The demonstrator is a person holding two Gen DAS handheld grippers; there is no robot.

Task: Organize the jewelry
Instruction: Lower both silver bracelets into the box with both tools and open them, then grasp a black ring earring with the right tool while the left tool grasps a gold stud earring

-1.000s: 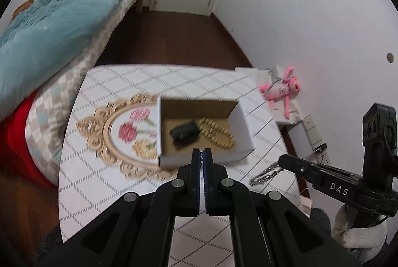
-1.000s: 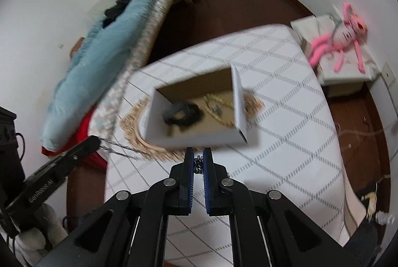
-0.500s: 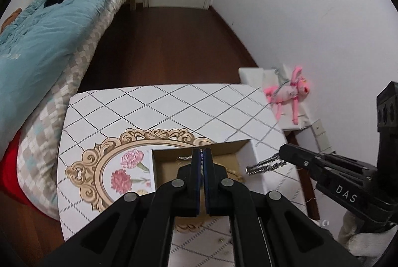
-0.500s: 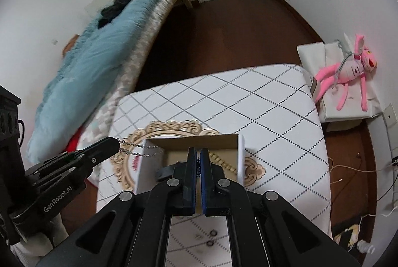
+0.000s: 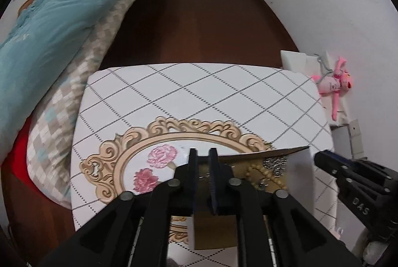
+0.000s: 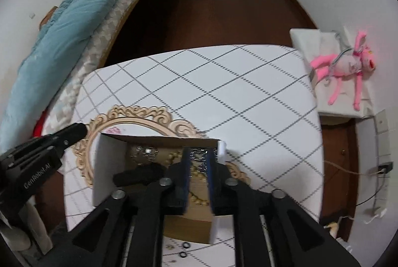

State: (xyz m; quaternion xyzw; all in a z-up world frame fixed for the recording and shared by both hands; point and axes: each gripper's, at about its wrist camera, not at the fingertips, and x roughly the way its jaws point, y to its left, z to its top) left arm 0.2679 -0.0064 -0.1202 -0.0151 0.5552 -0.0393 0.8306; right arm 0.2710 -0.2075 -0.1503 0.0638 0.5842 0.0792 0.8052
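Observation:
An open white cardboard box [image 6: 109, 167] with a brown inside sits on the table. In it lie a silver chain [image 6: 145, 152], a beaded wooden necklace [image 5: 261, 172] and a black item [image 6: 139, 175]. The silver chain also shows in the left wrist view [image 5: 274, 163]. My left gripper [image 5: 202, 155] is open and empty over the box's left side. My right gripper [image 6: 199, 153] is open and empty over the box's right part. Each gripper shows in the other's view, the left [image 6: 74, 130] and the right [image 5: 323, 160].
The table has a white diamond-pattern cloth [image 6: 223, 92] with a gold floral frame print [image 5: 139, 142]. Small black rings [image 6: 184, 249] lie near its front edge. A bed with a blue duvet [image 5: 49, 18] stands left. A pink plush toy [image 6: 348, 65] lies on a white box right.
Both grippers have opened and let go of the silver chain they held stretched between them; it now lies in the box. Both have moved lower and closer over the box.

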